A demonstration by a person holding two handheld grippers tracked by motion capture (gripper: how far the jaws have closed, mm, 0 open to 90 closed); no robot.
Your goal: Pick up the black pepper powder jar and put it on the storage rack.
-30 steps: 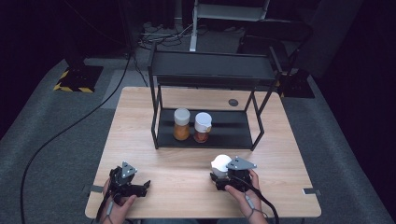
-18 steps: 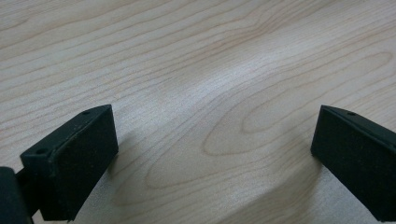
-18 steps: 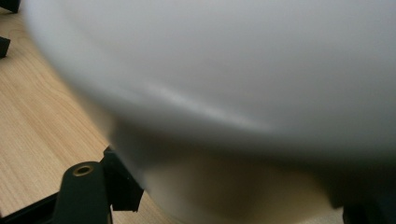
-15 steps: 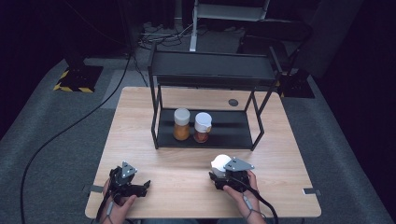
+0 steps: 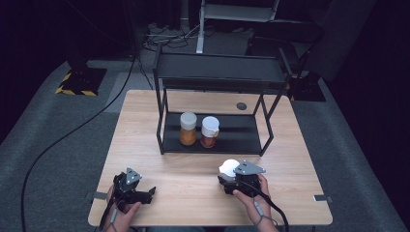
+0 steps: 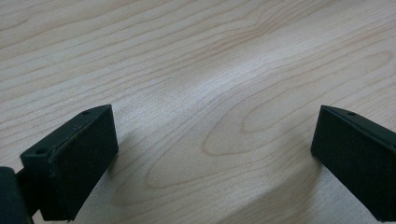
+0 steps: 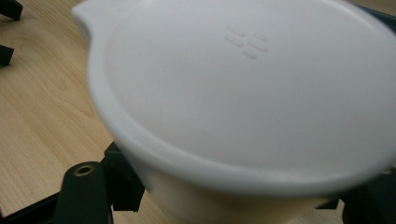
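Gripping the white-lidded jar [image 5: 229, 167] just below its lid, the right claw [image 5: 235, 180] is holding it on the counter [image 5: 193, 188]; tilting could slip it. Left claw [image 5: 145, 193] is resting open.

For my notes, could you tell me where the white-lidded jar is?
In the high view, the white-lidded jar sits front right on the table, held in the right gripper.
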